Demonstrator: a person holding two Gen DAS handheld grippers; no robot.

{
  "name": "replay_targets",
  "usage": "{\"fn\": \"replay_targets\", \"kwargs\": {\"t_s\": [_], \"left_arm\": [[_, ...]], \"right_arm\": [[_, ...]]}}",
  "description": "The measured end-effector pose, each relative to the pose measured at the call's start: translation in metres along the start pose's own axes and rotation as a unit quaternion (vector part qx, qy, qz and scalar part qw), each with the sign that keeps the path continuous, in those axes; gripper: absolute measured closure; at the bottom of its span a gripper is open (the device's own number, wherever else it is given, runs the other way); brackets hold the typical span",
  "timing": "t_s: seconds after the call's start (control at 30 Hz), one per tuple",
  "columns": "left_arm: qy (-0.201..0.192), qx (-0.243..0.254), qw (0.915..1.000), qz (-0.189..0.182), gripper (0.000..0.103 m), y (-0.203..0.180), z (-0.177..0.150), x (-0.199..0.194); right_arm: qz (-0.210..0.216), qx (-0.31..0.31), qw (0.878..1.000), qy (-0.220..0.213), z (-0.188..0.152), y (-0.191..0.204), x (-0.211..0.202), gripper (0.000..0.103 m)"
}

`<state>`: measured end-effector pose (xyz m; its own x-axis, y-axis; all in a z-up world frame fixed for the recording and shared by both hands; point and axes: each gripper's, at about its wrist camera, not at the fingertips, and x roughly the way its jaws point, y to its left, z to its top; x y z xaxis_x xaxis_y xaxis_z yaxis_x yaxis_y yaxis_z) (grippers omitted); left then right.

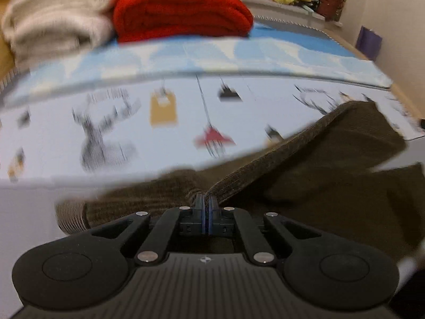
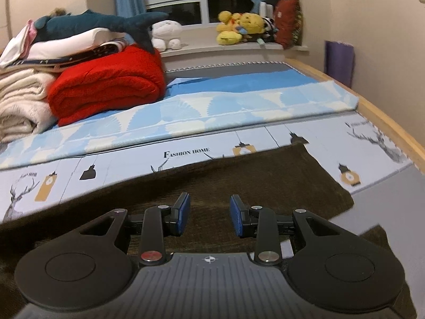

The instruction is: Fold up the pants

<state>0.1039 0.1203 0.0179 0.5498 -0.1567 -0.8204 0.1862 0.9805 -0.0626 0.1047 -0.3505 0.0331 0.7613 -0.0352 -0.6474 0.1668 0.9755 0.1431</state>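
Dark olive-brown corduroy pants point(image 1: 332, 164) lie on a printed light-blue bed sheet point(image 1: 132, 133). My left gripper point(image 1: 206, 199) is shut on a raised edge of the pants, and a fold of fabric rises from it toward the upper right. The left wrist view is motion-blurred. In the right wrist view the pants point(image 2: 239, 175) lie spread flat under my right gripper point(image 2: 209, 207). The right gripper is open and empty, just above the fabric, with its blue pads point(image 2: 184, 212) apart.
A folded red blanket point(image 2: 106, 85) and cream blankets point(image 2: 21, 101) are stacked at the back left, with a plush shark point(image 2: 106, 24) on top. Yellow plush toys point(image 2: 239, 26) sit on the windowsill. The bed's wooden edge point(image 2: 385, 122) runs along the right.
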Motion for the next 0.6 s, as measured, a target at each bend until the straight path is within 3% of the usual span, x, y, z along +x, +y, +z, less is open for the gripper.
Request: {"fn": "replay_targets", "kwargs": {"t_s": [0.1, 0.17, 0.23, 0.3, 0.33, 0.47, 0.6], "left_arm": [[0.05, -0.017, 0.998, -0.034, 0.103, 0.002, -0.024, -0.002], [0.051, -0.073, 0.9953, -0.038, 0.101, 0.019, -0.028, -0.005], [0.045, -0.173, 0.9826, -0.049, 0.089, 0.048, -0.031, -0.007], [0.057, -0.265, 0.9612, -0.054, 0.067, 0.075, -0.041, -0.003], [0.07, -0.29, 0.953, -0.05, 0.065, 0.083, -0.044, 0.001], [0.135, -0.345, 0.9267, -0.063, 0.042, 0.093, -0.056, 0.029], [0.149, -0.356, 0.9209, -0.054, 0.038, 0.097, -0.062, 0.051]], "right_arm": [[-0.002, 0.015, 1.0, 0.003, -0.004, -0.007, -0.005, 0.068], [-0.002, 0.024, 1.0, 0.004, -0.006, -0.011, -0.007, 0.068], [-0.002, 0.029, 1.0, 0.004, -0.007, -0.014, -0.009, 0.068], [-0.004, 0.035, 0.999, 0.004, -0.007, -0.017, -0.009, 0.068], [-0.004, 0.038, 0.999, 0.004, -0.007, -0.018, -0.009, 0.068], [-0.003, 0.054, 0.999, 0.008, -0.007, -0.023, -0.003, 0.068], [0.01, 0.087, 0.996, -0.003, -0.006, -0.032, 0.002, 0.068]]}}
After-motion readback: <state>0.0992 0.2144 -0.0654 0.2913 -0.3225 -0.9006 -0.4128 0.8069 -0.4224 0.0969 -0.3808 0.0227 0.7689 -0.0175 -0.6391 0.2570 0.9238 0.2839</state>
